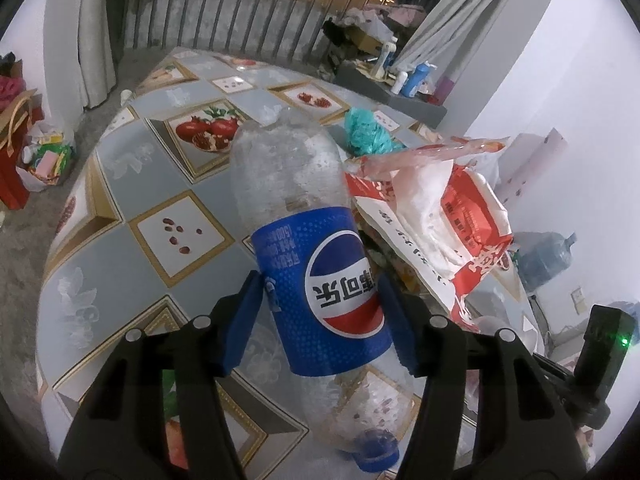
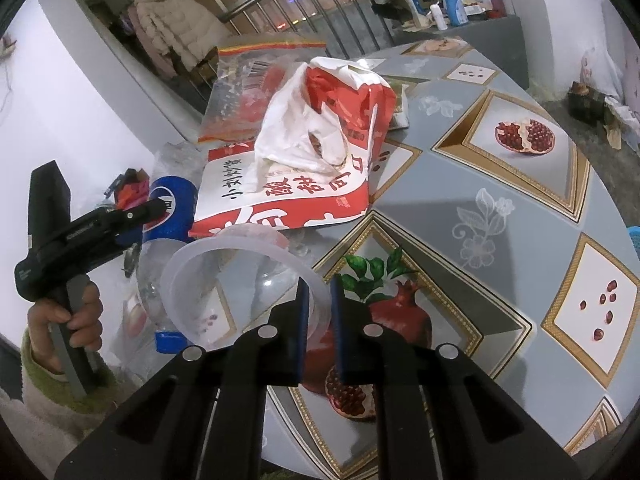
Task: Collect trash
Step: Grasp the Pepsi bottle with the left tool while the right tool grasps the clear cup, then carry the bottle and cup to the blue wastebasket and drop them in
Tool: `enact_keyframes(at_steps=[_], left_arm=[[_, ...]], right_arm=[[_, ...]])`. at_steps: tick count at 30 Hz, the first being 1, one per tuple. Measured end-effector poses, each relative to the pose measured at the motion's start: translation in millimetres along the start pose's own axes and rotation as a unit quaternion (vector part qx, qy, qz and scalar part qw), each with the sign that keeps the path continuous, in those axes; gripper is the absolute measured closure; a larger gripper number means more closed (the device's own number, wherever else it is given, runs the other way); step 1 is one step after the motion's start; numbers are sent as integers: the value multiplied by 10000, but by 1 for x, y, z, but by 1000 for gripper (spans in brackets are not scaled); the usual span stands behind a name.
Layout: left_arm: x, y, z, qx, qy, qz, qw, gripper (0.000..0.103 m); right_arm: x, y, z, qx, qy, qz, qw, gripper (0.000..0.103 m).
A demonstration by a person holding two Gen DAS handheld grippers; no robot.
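Note:
An empty clear cola bottle [image 1: 288, 168] with a blue label hangs cap-down over the table. My left gripper [image 1: 319, 277] is shut on it, its blue pads pressing both sides of the label. The right wrist view shows the same bottle [image 2: 172, 208] at the left, held by a hand's gripper [image 2: 156, 206]. My right gripper [image 2: 319, 280] is shut on the rim of a clear plastic tub [image 2: 240, 236], which is tilted on its side. Behind the tub lies a red and white plastic bag [image 2: 288, 196], crumpled, with a white bag on top.
A fruit-patterned cloth covers the table [image 2: 500, 184]. A teal crumpled bag [image 1: 366, 132] lies beyond the bottle. A clear zip bag [image 2: 240, 92] leans behind the pile. A ledge with bottles [image 1: 412, 76] and a metal railing [image 1: 240, 8] stand at the far side, with paper bags [image 1: 16, 152] on the floor.

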State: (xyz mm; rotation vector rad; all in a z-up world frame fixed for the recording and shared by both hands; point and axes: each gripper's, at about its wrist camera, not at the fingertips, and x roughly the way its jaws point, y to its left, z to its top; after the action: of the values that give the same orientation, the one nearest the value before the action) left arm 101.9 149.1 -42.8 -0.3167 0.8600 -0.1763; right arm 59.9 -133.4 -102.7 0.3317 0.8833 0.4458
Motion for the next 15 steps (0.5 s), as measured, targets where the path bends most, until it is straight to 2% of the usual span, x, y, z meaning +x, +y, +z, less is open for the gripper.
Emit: enact_keyframes(at_steps=[15], left_arm=[[-42,-17,0,301,-476,43,9984,50]], right_arm=[[-13,12,-5,-235,-170,219,9993,96]])
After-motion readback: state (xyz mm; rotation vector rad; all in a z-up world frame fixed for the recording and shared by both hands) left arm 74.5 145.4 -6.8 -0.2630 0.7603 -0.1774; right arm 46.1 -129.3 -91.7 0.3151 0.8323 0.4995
